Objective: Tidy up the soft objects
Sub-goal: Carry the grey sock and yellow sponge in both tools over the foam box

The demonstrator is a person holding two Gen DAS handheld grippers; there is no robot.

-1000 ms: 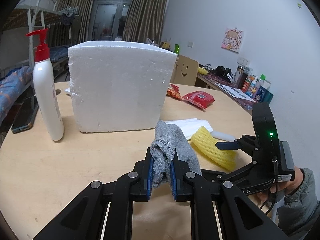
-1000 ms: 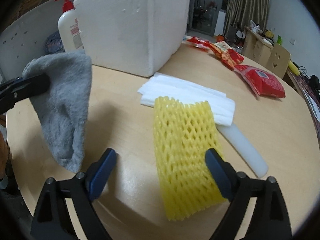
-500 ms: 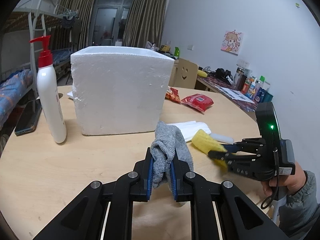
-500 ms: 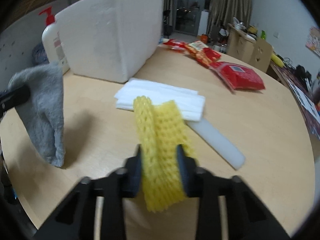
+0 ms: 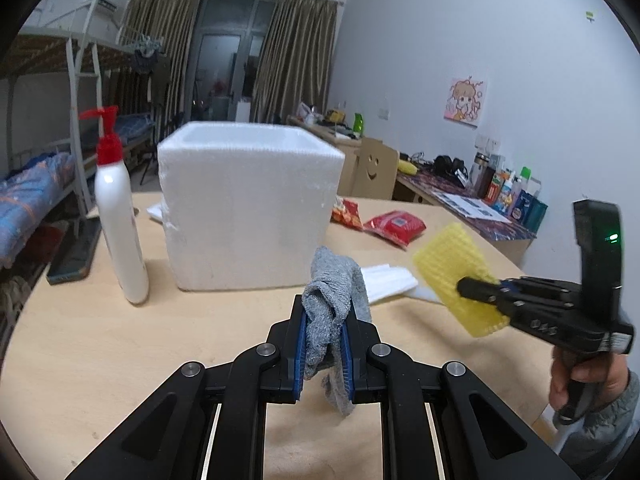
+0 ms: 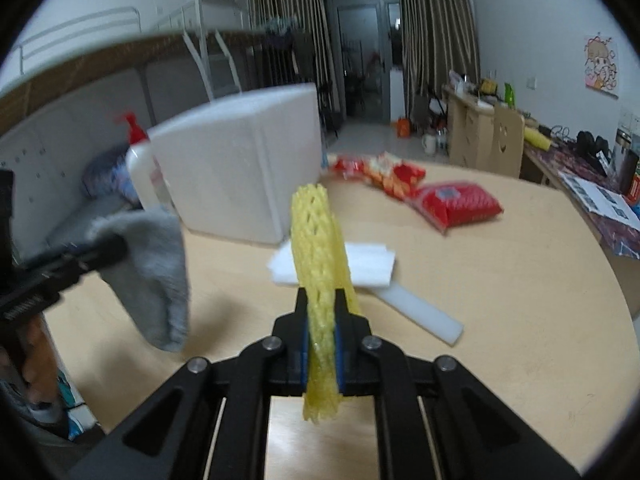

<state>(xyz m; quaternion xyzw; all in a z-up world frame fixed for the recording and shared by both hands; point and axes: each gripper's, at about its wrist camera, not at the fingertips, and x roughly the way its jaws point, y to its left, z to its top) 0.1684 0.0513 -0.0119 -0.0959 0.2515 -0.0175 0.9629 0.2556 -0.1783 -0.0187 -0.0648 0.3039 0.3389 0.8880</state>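
In the left wrist view, the left gripper is clamped on a grey cloth, which hangs clear above the round wooden table. Ahead stands a white foam box, open at the top; its inside cannot be seen. A white pump bottle with a red head stands just left of the box. To the right, the right gripper pinches a yellow foam net held in the air. In the right wrist view, the right gripper is closed on the yellow foam net, which stands upright between the blue pads. Beyond it lie white foam sheets and a white foam strip on the table, with red snack packets farther back. The foam box stands behind to the left, and the grey cloth hangs at the left.
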